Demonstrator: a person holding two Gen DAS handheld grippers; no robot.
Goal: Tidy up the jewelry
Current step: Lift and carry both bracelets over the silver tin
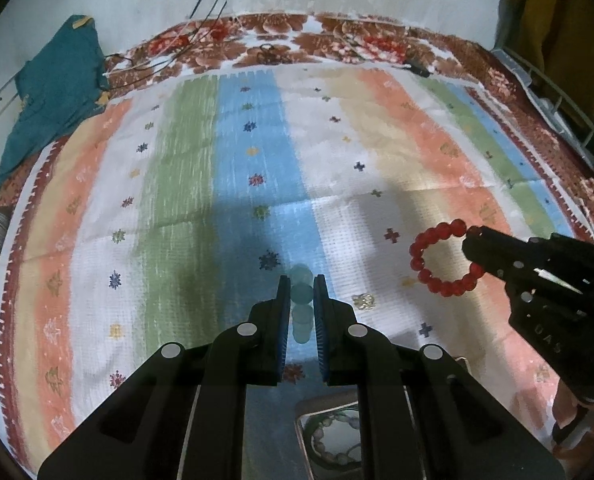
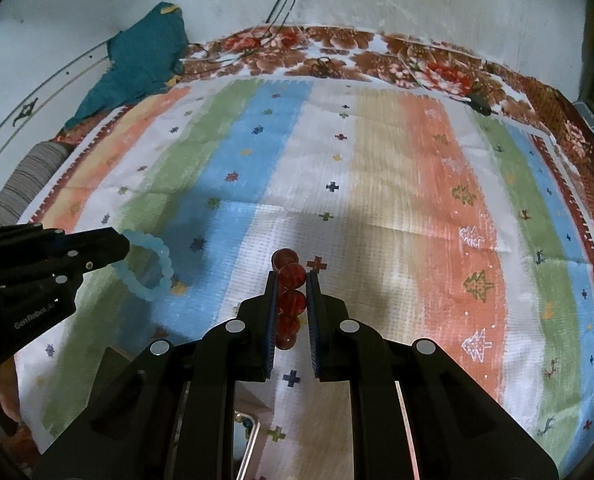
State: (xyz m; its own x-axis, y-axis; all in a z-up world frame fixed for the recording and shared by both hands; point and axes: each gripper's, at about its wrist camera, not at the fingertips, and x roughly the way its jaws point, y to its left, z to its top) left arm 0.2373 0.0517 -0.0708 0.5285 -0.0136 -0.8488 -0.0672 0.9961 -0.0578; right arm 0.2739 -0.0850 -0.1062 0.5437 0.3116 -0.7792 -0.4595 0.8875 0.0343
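Observation:
My left gripper (image 1: 301,294) is shut on a pale blue bead bracelet (image 1: 301,304), held edge-on above the striped cloth; the right wrist view shows it as a ring (image 2: 153,266) hanging from the left gripper (image 2: 125,246). My right gripper (image 2: 291,280) is shut on a red bead bracelet (image 2: 291,298), held edge-on; the left wrist view shows it as a ring (image 1: 443,258) at the tip of the right gripper (image 1: 471,240). A tray (image 1: 303,432) holding a beaded bracelet lies below the left gripper, mostly hidden by it.
A striped cloth (image 1: 257,140) with small motifs covers the bed. A teal garment (image 1: 53,92) lies at the far left, black cables (image 1: 213,4) hang at the back wall. The tray's metal edge (image 2: 253,436) shows under the right gripper.

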